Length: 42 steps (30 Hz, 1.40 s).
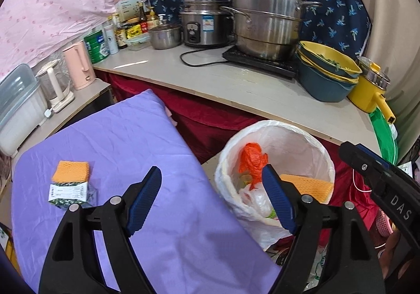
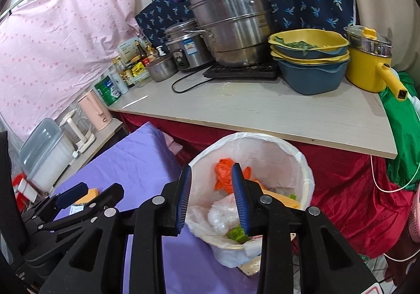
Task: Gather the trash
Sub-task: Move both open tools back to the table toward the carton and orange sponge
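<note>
A bin lined with a white bag stands beside the purple cloth, below the counter edge. Inside it lie an orange plastic bag, an orange foam net, white plastic wrap and a green scrap. On the cloth at the left rest another orange foam net and a small printed packet. My left gripper is wide open and empty, straddling the cloth edge and the bin. My right gripper hovers over the bin, its jaws partly apart with nothing between them.
The counter behind carries a steel steamer pot, a rice cooker, stacked blue and yellow basins, a yellow pot and jars. A pink kettle and a plastic box stand at the left.
</note>
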{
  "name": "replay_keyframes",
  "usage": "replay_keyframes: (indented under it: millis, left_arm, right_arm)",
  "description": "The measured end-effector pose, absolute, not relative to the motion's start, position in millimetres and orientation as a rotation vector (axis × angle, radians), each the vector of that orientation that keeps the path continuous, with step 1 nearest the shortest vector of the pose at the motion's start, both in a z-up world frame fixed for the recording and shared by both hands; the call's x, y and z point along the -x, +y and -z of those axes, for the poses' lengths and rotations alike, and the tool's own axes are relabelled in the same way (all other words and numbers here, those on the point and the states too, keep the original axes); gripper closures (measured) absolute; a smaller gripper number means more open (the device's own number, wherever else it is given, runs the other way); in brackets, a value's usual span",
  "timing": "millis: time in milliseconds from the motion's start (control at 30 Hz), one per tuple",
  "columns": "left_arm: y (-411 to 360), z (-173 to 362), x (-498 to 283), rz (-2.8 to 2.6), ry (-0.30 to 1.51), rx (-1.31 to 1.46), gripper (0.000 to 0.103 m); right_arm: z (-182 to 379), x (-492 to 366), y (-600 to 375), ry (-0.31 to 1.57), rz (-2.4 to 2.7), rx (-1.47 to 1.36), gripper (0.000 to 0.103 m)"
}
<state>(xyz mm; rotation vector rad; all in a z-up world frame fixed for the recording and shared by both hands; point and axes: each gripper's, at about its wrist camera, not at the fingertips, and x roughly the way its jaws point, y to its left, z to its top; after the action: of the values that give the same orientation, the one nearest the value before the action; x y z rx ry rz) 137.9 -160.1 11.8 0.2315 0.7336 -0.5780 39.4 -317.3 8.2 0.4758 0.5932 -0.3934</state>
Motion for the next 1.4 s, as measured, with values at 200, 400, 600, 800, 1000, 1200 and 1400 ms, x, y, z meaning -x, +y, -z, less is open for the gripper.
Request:
replay_keyframes:
  millis: [200,400,600,800,1000,1200,1400]
  left_arm:
    - [-115.3,-16.8,-151.7,0.516,0.732,-0.189,0.028]
    - [-63.2,-14.5,-168.6,0.441,0.743,-0.156,0.027]
    - [-3.8,-9.7,-188.2,0.352,0.761,-0.115,0.027]
    - [48.6,-3.8,-202.1,0.269,0.774,-0.086,0.027]
    - [96.6,6.2,-219.0,0.186,0.791,-0.058,0.027]
    - [133.9,19.9,-236.5,0.116,0.811,-0.052,0.027]
    - [164.3,36.9,-258.8,0.044,0.842,-0.032,0.027]
  right_arm:
    - [-13.0,-57.0,-281.9,0.607,0.333,-0.441,0.071]
    - [-14.4,-76.6,-242.8,0.616,0.277,-0.417,0.063]
    - [-11.4,-100.2,-196.8,0.647,0.205,-0.383,0.063]
    - [-0.4,-128.1,-152.3,0.692,0.126,-0.358,0.063]
    - [15.4,-159.6,-112.9,0.738,0.057,-0.335,0.063]
    - [33.0,-190.5,-78.1,0.787,0.000,-0.300,0.061]
    - [51.6,-231.0,-52.2,0.836,-0.066,-0.280,0.056]
